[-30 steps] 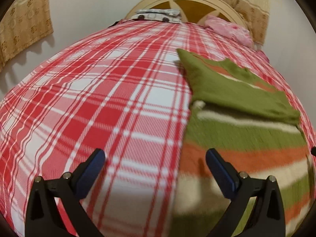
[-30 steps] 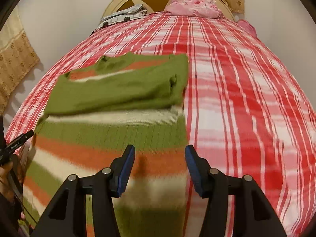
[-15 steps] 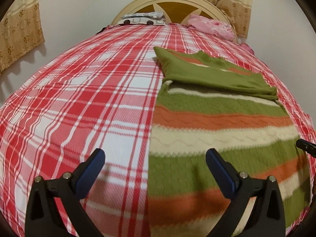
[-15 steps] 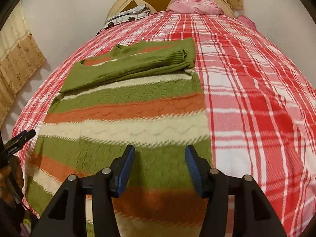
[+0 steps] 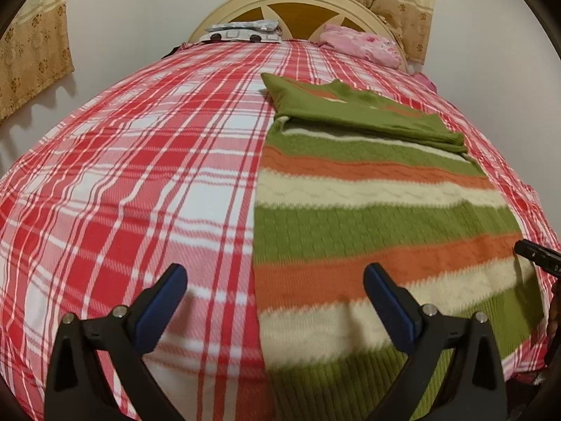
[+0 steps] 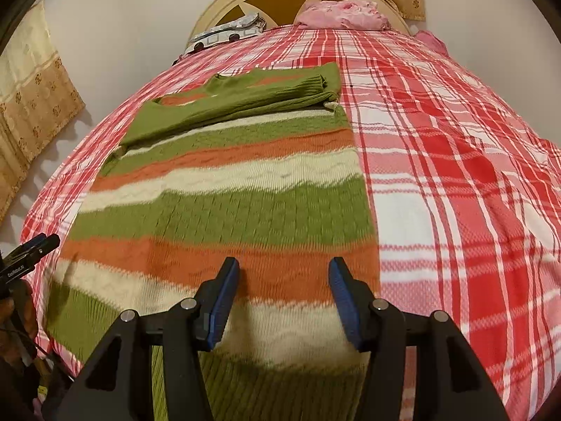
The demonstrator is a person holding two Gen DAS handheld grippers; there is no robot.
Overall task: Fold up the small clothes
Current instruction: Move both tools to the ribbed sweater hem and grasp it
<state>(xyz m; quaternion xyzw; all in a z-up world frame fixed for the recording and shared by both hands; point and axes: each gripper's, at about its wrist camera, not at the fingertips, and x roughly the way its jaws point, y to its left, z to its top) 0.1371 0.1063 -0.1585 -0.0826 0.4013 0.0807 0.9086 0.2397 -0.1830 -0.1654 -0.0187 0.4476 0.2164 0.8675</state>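
Observation:
A green, orange and cream striped knit sweater (image 5: 378,217) lies flat on the red plaid bed, its green sleeves folded across the upper body (image 5: 357,115). It also shows in the right wrist view (image 6: 228,210). My left gripper (image 5: 275,287) is open and empty, hovering over the sweater's left edge near the hem. My right gripper (image 6: 284,280) is open and empty, above the sweater's lower part near its right edge. The tip of the other gripper shows at each view's side (image 5: 536,256) (image 6: 31,256).
The red and white plaid bedspread (image 5: 122,175) covers the bed. A cream headboard (image 5: 298,0), a pink pillow (image 5: 361,44) and a grey patterned bundle (image 5: 245,31) are at the far end. Curtains (image 5: 31,52) hang on the wall.
Both grippers have pulled back toward the foot of the bed; the sweater's hem end now lies under them. Both jaws stayed open. The sweater has not moved.

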